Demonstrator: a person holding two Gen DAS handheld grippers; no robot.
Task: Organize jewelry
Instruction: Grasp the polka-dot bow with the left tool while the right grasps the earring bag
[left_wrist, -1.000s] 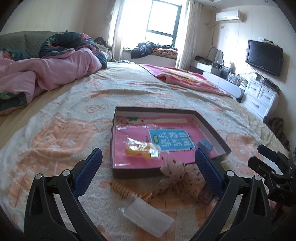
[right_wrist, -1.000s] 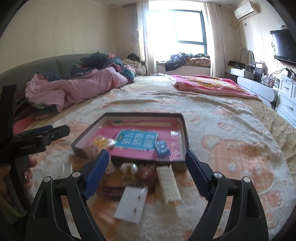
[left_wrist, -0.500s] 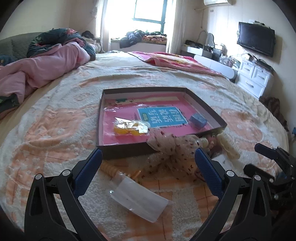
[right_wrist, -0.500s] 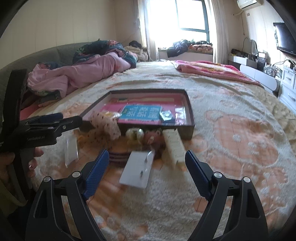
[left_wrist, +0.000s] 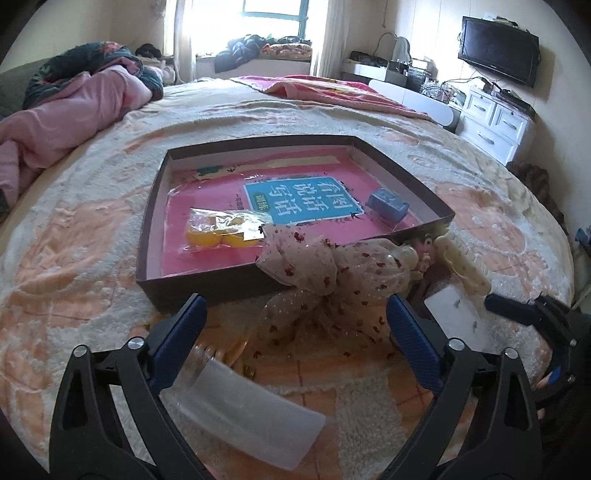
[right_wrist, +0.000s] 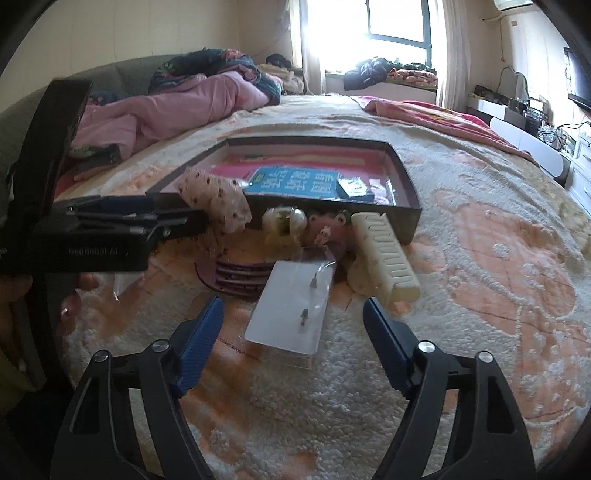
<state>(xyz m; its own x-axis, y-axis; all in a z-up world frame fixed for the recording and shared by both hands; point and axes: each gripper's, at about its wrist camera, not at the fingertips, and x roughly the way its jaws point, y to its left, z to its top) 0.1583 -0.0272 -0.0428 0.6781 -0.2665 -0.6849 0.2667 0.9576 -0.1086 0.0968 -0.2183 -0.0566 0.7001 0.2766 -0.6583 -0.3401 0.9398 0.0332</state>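
Both grippers nearer, earring card (right_wrist: 291, 314) clear only right view

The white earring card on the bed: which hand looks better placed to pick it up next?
Probably the right. The earring card lies just ahead between the open right gripper's fingers, while the open left gripper faces the spotted bow.

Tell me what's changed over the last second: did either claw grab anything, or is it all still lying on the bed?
Both claws have moved in closer and lower toward the pile in front of the shallow dark cardboard box. The left claw now frames the spotted sheer fabric bow; the right claw frames the white earring card. Both are open; nothing was grabbed or released. Box contents and loose items lie as before.
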